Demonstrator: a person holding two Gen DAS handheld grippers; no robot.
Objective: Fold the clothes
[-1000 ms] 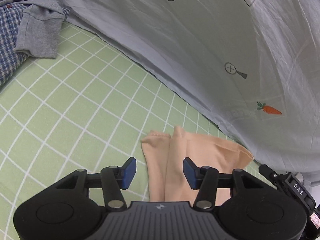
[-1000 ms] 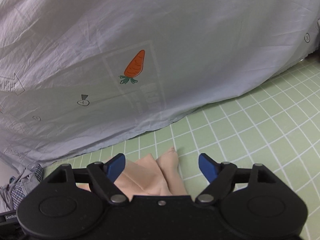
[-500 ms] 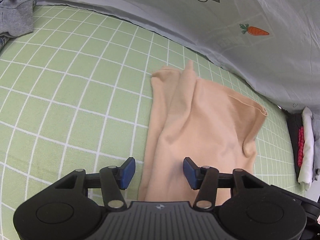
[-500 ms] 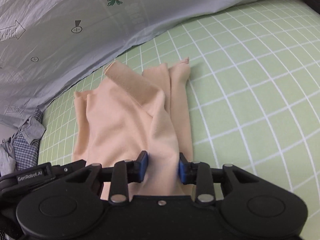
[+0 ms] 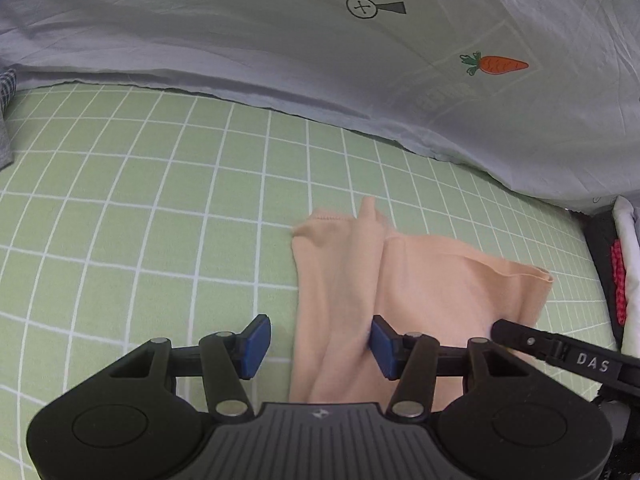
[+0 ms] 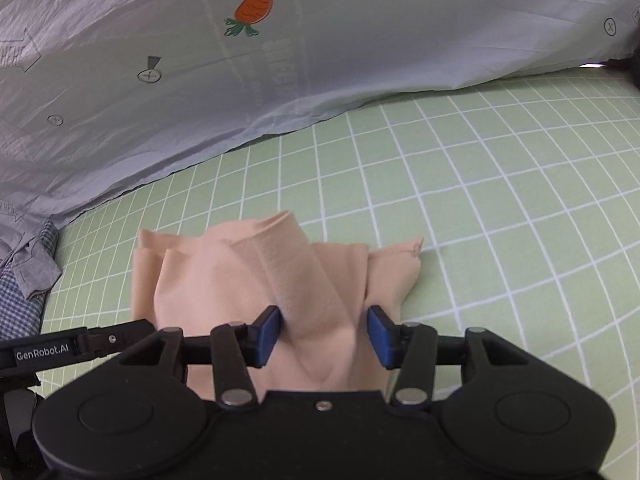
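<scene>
right gripper (image 6: 322,336) jaws were pinched on peach garment (image 6: 256,280), now opening, fold loose between | left gripper (image 5: 320,340) slid left, garment edge now between jaws, unpinched

A pale carrot-print quilt (image 5: 280,40) lies across the green checked sheet (image 5: 120,220).

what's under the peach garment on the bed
The peach garment lies on the green checked sheet; the sheet shows all around it. Whatever else lies beneath is covered.

A home bedroom: a bed with a green checked sheet (image 5: 160,208) and carrot-print duvet (image 5: 280,40).
</scene>
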